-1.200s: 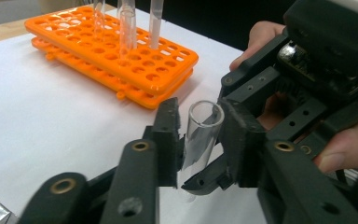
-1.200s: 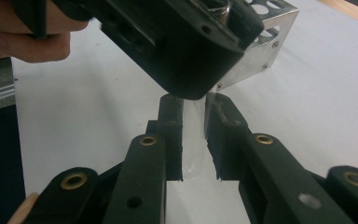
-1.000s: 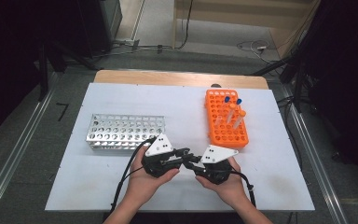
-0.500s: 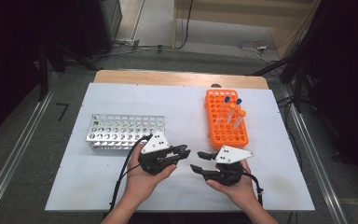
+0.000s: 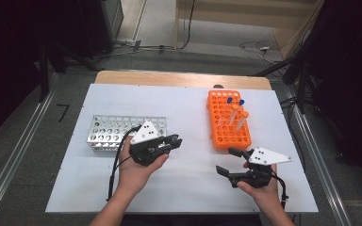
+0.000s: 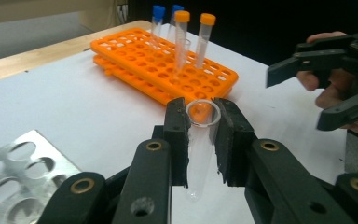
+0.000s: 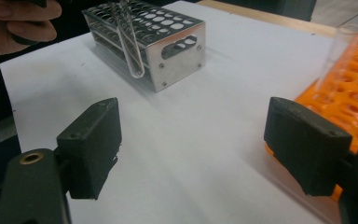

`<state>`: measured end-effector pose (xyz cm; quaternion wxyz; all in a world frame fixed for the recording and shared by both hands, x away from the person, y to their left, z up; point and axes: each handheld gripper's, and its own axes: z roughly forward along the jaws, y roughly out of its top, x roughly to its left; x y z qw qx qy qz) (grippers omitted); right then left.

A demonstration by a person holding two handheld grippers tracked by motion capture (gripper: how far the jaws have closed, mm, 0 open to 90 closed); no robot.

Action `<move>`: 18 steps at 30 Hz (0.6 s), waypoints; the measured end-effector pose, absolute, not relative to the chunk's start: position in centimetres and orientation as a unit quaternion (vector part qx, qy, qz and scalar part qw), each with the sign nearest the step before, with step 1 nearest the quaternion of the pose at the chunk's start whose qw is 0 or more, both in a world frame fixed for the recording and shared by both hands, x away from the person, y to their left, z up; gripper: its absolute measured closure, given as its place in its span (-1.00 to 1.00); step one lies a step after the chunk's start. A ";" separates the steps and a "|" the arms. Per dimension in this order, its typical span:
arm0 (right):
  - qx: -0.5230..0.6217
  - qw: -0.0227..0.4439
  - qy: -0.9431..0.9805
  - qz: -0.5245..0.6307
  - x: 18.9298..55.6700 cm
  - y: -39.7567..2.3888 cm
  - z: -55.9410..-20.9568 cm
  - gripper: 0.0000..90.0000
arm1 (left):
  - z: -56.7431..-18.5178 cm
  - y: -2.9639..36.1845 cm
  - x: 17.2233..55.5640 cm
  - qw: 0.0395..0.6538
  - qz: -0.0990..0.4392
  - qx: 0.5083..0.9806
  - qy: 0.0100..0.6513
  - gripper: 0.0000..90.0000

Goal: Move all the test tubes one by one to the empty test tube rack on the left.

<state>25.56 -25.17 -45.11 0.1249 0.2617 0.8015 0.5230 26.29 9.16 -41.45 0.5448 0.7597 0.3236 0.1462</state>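
My left gripper is shut on a clear uncapped test tube, gripped just under its rim. From the right gripper view the same tube hangs slanted in front of the metal rack. My right gripper stands to the right, near the front end of the orange rack. Its jaws have just been opening and nothing is between them. It also shows in the left gripper view. Capped tubes, blue and orange, stand in the orange rack.
The silver metal rack lies left of my left hand, with bare holes. The white table top stretches between the two racks. A wooden edge runs along the far side. Cables trail from both grippers toward the front.
The two grippers were close together at the table's middle. The right one has drawn away to the right and its jaws have spread. The left one has shifted slightly left, still holding the tube.
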 end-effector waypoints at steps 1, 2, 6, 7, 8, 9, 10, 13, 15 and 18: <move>0.265 0.128 0.799 0.524 25.5 -25.6 -45.0 -0.64 | -41.4 9.4 26.5 0.546 0.149 0.758 0.326 0.70; 0.272 0.130 0.794 0.528 25.4 -26.4 -44.9 -0.69 | -41.2 9.6 26.6 0.545 0.150 0.757 0.327 0.70; 0.282 0.132 0.789 0.530 25.4 -27.7 -44.9 -0.80 | -40.9 10.4 27.5 0.542 0.159 0.756 0.331 0.70; 0.286 0.129 0.787 0.532 25.3 -28.2 -45.0 -0.82 | -40.9 10.6 27.7 0.541 0.161 0.756 0.333 0.70; 0.288 0.131 0.784 0.534 25.3 -29.0 -45.1 -0.84 | -40.8 10.8 27.9 0.541 0.162 0.754 0.335 0.70; 0.290 0.136 0.785 0.530 25.2 -29.5 -45.1 -0.87 | -40.7 11.1 28.1 0.539 0.164 0.755 0.336 0.70; 0.290 0.136 0.785 0.530 25.2 -29.5 -45.1 -0.87 | -40.6 11.3 28.3 0.540 0.164 0.753 0.338 0.70; 0.297 0.135 0.782 0.531 25.2 -30.7 -45.4 -1.00 | -40.2 11.7 28.7 0.541 0.170 0.750 0.341 0.70; 0.304 0.136 0.781 0.529 25.2 -31.5 -45.5 -1.00 | -39.9 12.0 29.1 0.541 0.175 0.748 0.343 0.70; 0.315 0.140 0.778 0.525 25.2 -32.3 -45.7 -1.00 | -39.6 12.4 29.6 0.541 0.181 0.744 0.346 0.70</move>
